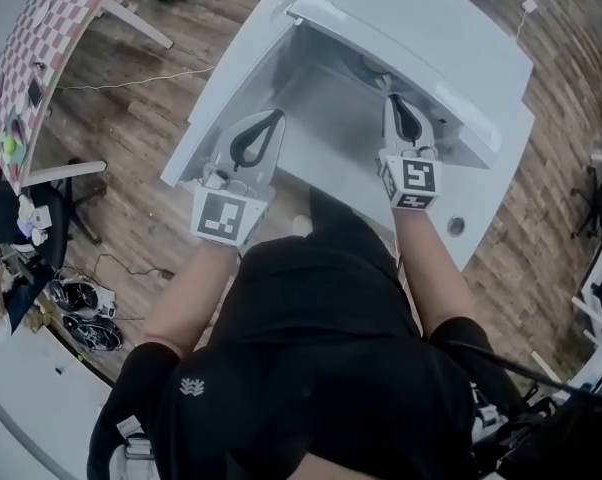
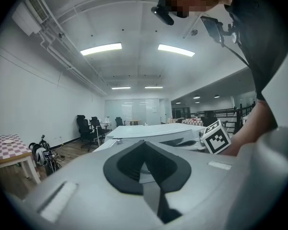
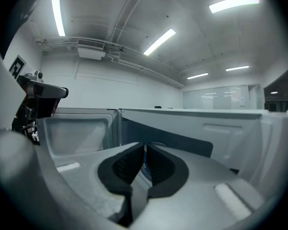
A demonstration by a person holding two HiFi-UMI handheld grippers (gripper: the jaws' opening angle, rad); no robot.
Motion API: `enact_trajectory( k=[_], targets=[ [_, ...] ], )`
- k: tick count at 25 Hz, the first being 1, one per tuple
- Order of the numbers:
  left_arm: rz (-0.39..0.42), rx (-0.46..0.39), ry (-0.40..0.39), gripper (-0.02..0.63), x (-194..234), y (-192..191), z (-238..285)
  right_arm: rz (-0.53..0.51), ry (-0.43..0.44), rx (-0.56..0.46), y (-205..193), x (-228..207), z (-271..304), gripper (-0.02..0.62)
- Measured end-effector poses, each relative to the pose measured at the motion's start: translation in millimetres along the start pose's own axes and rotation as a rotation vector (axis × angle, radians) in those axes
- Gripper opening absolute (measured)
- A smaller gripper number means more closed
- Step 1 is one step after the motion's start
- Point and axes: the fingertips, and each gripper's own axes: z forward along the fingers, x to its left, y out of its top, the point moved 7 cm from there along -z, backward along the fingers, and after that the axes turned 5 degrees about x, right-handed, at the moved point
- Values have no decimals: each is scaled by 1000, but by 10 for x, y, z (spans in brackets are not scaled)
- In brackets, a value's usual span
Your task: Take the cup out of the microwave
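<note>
The white microwave (image 1: 421, 38) stands in front of me with its door (image 1: 231, 78) swung open to the left. My right gripper (image 1: 392, 96) is shut and empty, and it points into the open cavity (image 3: 182, 138). My left gripper (image 1: 279, 116) is also shut with nothing in it, level with the inner face of the door. In the right gripper view a thin blue sliver shows beyond the right gripper (image 3: 144, 145); I cannot tell whether it is the cup. In the left gripper view the left gripper (image 2: 144, 142) looks across the microwave's top (image 2: 153, 131).
The microwave rests on a white table (image 1: 481, 208) over a wooden floor. A table with a checked cloth (image 1: 41, 48) stands far left. Office chairs (image 2: 86, 128) and a parked scooter (image 2: 43, 155) are farther off in the room.
</note>
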Motion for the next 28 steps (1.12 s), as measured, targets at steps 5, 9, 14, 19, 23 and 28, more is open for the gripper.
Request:
enact_trajectory(
  k=[5, 9, 14, 19, 23, 28],
  targets=[
    [-22, 10, -9, 3, 50, -164, 224, 4, -21, 24, -178, -45, 257, 24],
    [-12, 19, -18, 3, 64, -257, 360, -12, -39, 36, -294, -56, 369, 56],
    [-19, 26, -20, 5, 112, -303, 508, -21, -57, 38, -350, -73, 542, 117],
    [-21, 47, -20, 5, 145, -370, 611, -2, -68, 36, -387, -138, 675, 210],
    [-21, 51, -21, 3, 148, -371, 682, 16, -56, 33, -401, -175, 766, 274],
    [-24, 53, -22, 3, 157, -420, 736, 40, -45, 41, -462, -186, 867, 307]
  ],
)
